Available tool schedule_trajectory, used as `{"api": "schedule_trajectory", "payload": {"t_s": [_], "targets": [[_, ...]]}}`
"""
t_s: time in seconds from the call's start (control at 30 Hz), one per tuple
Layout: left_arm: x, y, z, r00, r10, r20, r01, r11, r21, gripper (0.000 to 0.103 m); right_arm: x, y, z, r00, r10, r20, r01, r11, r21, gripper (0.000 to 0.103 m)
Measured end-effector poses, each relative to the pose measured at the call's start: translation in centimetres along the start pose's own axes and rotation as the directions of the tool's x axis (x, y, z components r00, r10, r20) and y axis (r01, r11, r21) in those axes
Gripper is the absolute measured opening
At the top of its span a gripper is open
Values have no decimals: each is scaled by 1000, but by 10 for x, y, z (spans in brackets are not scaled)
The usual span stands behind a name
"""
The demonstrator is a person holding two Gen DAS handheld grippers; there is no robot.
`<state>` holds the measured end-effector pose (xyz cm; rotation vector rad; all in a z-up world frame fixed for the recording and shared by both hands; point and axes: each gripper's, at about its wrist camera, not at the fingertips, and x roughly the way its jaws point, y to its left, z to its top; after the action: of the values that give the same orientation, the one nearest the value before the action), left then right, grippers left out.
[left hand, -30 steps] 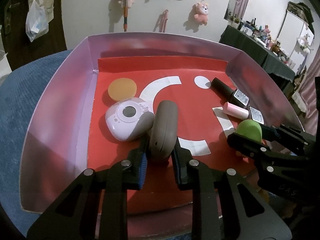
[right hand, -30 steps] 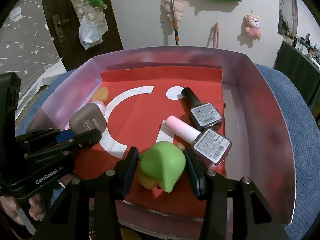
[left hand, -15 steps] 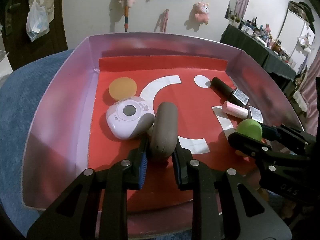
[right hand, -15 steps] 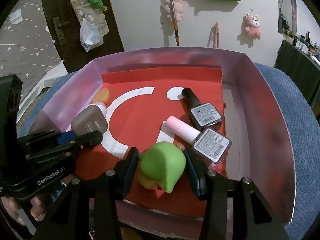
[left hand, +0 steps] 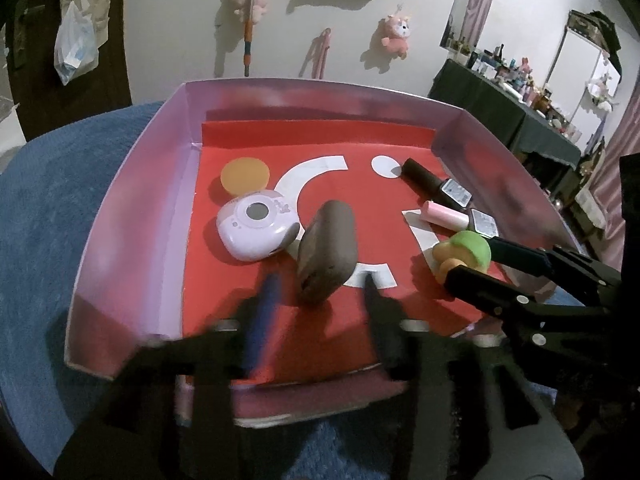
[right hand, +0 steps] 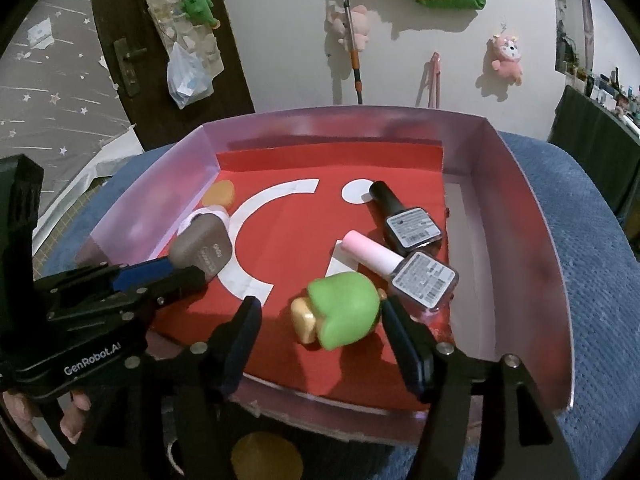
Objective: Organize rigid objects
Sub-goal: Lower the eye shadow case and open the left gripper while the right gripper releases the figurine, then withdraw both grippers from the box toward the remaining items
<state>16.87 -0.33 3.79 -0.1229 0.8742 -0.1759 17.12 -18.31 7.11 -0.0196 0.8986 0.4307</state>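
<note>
- White wall behind, plush toys hung on it; dark door at left with a plastic bag hanging
- Blue textured surface carries a pink-walled tray with a red liner marked with white shapes
- Left tool: fingers spread wide and blurred in the left wrist view, one either side of the brown case, neither touching it; it has hold of nothing
- Brown case stands on edge, tilted, near the tray's front centre, leaning against or just beside the lilac round device; contact cannot be told
- Orange disc lies flat behind the lilac round device, near the tray's left wall
- Right tool: fingers parted wide around the green toy, a clear gap on the left side; the right finger is very near the toy's edge, contact uncertain; no grip on it
- Green toy lies on its side on the red liner at the tray's front, its yellowish base pointing left
- Pink-capped bottle lies flat just behind and right of the green toy, label up
- Black-capped bottle lies flat behind the pink-capped one, the two touching or nearly so
- In the right wrist view the left tool shows at the tray's left front, with the brown case at its tips
</note>
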Motion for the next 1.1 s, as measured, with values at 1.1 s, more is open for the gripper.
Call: {"api": "schedule_trajectory", "payload": {"t_s": [1.1], "targets": [[-73,-4,-32,979,77,189,-88,995,51,103,-74,20,-17,988,-4,156,6,1000,-12,97]]}}
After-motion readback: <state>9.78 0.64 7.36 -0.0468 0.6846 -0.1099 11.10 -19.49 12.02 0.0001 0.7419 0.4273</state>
